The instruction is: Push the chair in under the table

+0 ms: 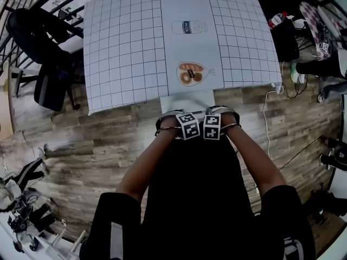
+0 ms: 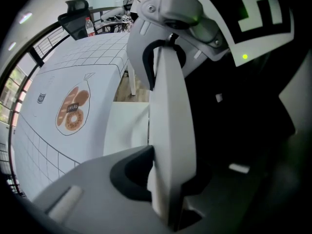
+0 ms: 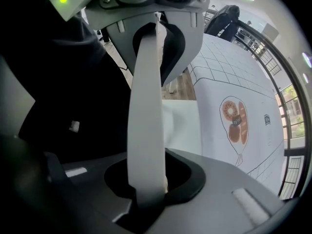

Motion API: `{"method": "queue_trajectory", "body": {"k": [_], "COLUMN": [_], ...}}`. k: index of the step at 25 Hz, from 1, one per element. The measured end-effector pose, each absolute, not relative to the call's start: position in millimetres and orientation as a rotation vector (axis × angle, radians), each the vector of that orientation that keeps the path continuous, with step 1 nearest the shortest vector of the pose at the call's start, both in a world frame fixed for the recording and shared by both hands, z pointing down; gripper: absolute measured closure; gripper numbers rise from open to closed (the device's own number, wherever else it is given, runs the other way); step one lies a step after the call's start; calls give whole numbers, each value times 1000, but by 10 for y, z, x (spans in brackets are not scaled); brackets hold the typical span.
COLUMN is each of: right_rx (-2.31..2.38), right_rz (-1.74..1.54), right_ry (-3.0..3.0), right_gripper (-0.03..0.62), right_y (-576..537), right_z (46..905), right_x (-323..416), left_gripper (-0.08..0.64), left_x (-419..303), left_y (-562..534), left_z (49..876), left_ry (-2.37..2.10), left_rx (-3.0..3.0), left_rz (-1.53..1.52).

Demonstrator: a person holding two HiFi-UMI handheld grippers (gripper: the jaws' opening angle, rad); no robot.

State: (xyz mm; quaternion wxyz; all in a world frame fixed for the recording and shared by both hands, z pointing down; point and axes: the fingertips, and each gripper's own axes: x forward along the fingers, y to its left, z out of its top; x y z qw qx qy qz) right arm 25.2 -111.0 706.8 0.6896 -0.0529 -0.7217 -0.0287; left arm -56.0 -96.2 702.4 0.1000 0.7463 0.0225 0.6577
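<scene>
A white chair [image 1: 187,99] stands at the near edge of the table [image 1: 124,53], its seat partly under the grid-patterned cloth. My left gripper [image 1: 187,125] and right gripper [image 1: 212,127] sit side by side on the top of the chair's backrest and point down. In the left gripper view the white backrest edge [image 2: 168,126] runs between the jaws, which are shut on it, with the seat [image 2: 127,128] below. The right gripper view shows the same: the backrest [image 3: 146,130] is clamped in the jaws above the seat [image 3: 184,126].
The tablecloth carries a milk drawing [image 1: 190,27] and a bread drawing [image 1: 191,73]. A black office chair [image 1: 40,42] stands at the table's left. Bags and clutter [image 1: 287,34] lie at the right, and a white cable [image 1: 265,121] crosses the wooden floor.
</scene>
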Motion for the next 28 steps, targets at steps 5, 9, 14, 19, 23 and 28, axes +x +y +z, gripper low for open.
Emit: {"method": "queue_trajectory", "body": {"k": [5,9,14,19,23,28], "right_rx": [-121,-145,-167,-155,-126,-87], "right_rz": [-77,-107,-136,-155,-183,-168], "right_ry": [-1626,-1624,-1612,-1619,-1634,-1633], "right_gripper": [514,517,517,517,514,517], "right_y": [-1092,-1047,-1049,-1189,-1268,-1416], "right_z": [7079,7099,7114,7184,7250,7320], "right_x": [225,247,347,447,403,286], "left_gripper": [474,452,474,474,474,474], "left_x": [-574,-551,-449,-344,-385,-526], "left_y": [-942,-891,-878,-965,-1047,-1250], "left_z": [7036,7053,7071,7139,7219,7293], "left_ry": [69,87,28,-1,21,21], "left_rx": [2203,2188,2195,2198,2208,2196], "left_rz": [1946,1928,1926,1952,2015,2039]}}
